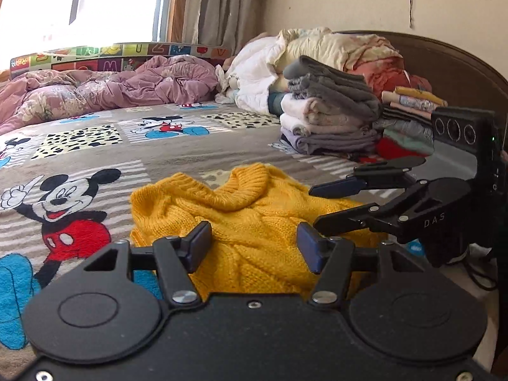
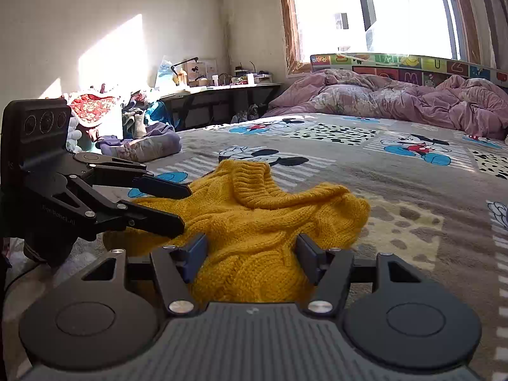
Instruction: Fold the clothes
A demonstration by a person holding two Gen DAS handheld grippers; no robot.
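A yellow knitted sweater [image 1: 254, 219] lies bunched on the bed [image 1: 95, 165], on the cartoon-print blanket, near the edge closest to both cameras, its ribbed collar [image 1: 241, 190] turned up toward the far side. It is not yet laid flat; the step in hand appears to be taking hold of it so it can be spread out before folding. The left tongs [image 1: 254, 247] stand spread just above the near part of the knit, with fabric showing between the two pads but neither pad pressing on it; nothing is pinched. The right tongs [image 2: 250, 250] are likewise spread over the near part of the sweater, with knit visible between the pads and no grip made. In each view the opposite tool reaches in from the side, its fingers apart and its tips at the sweater's edge; whether those tips touch the wool cannot be told. Both tools point forward and somewhat downward, side by side, aimed across the bed. The next move, in my judgement, calls for each pair of tongs to close on a separate edge, such as the hem or shoulders, then to lift and draw apart so that the garment opens flat. A stack of folded clothes [image 1: 330, 117] sits farther back on the bed to the right, well apart from the sweater.
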